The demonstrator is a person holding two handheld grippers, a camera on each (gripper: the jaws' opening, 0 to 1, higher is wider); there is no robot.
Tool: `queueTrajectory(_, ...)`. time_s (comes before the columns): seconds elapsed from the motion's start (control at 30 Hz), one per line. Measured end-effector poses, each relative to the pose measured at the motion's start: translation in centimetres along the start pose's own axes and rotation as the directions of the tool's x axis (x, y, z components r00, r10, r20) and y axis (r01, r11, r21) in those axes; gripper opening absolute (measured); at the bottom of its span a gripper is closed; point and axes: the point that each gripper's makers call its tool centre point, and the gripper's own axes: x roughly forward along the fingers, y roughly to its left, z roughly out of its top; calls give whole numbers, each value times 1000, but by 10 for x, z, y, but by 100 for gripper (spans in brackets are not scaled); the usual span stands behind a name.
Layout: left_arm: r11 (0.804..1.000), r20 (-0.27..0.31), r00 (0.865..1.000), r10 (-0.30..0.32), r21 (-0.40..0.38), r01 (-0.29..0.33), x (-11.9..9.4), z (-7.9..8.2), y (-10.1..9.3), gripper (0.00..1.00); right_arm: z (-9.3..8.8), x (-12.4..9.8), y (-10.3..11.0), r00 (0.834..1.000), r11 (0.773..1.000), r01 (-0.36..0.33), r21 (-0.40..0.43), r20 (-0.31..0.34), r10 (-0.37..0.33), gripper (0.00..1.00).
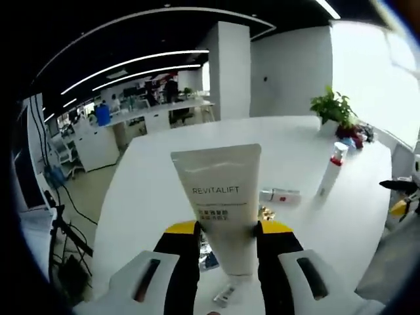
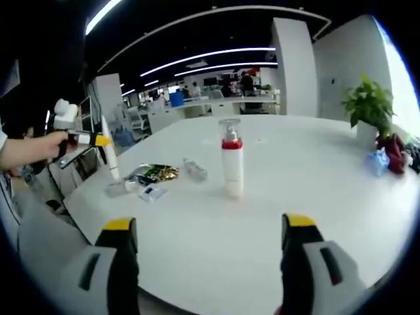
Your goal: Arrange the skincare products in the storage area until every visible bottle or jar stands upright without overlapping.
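A pale cream plastic tube printed REVITALIFT (image 1: pixel 220 197) is being clamped between the yellow-tipped jaws of the left gripper (image 1: pixel 226 231), crimped end up, above the near edge of the large white round-cornered table (image 1: pixel 157 190). In the right gripper view the same tube (image 2: pixel 108 154) is being held upright off the table's left edge by the left gripper (image 2: pixel 98 140), with a person's hand (image 2: pixel 26 149) being seen behind it.

The right gripper (image 2: pixel 210 236) is being held with its jaws spread wide and nothing between them, over the near edge of the table (image 2: pixel 315 170). A white pump bottle with a red collar and a clear cap (image 2: pixel 231 157) is being left standing upright towards the middle of the table; in the left gripper view it (image 1: pixel 331 168) is being seen nearer the right edge.

A small clear bottle (image 2: pixel 195 168) is lying on its side to the left of the pump bottle, and beside it a crumpled gold foil sachet (image 2: pixel 161 172) and what may be flat sample packets (image 2: pixel 141 188) are lying near the left edge. A potted green plant (image 2: pixel 369 108) is standing at the far right edge.
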Motion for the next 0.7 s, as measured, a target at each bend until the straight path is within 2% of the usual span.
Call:
queueTrajectory(0.2, 1000, 36, 999, -8, -20, 8, -7, 8, -29, 30, 0, 0, 1, 1000, 1000, -4, 10, 1, 4, 91)
queueTrajectory(0.37, 997, 59, 998, -24, -68, 28, -13, 10, -54, 30, 1, 0, 2, 1000, 1000, -9, -1, 3, 9, 90)
queueTrajectory(0.53, 996, 79, 996, -39, -74, 45, -19, 15, -68, 30, 1, 0, 3, 1000, 1000, -13, 1, 3, 13, 90)
queueTrajectory(0.63, 995, 94, 994, -47, -81, 55, -24, 20, -75, 30, 1, 2, 10, 1000, 999, -31, -33, -7, 30, 89)
queueTrajectory(0.7, 993, 108, 993, -55, -96, 65, -28, 23, -80, 30, 6, 1, 15, 999, 996, -33, -77, 6, 34, 83)
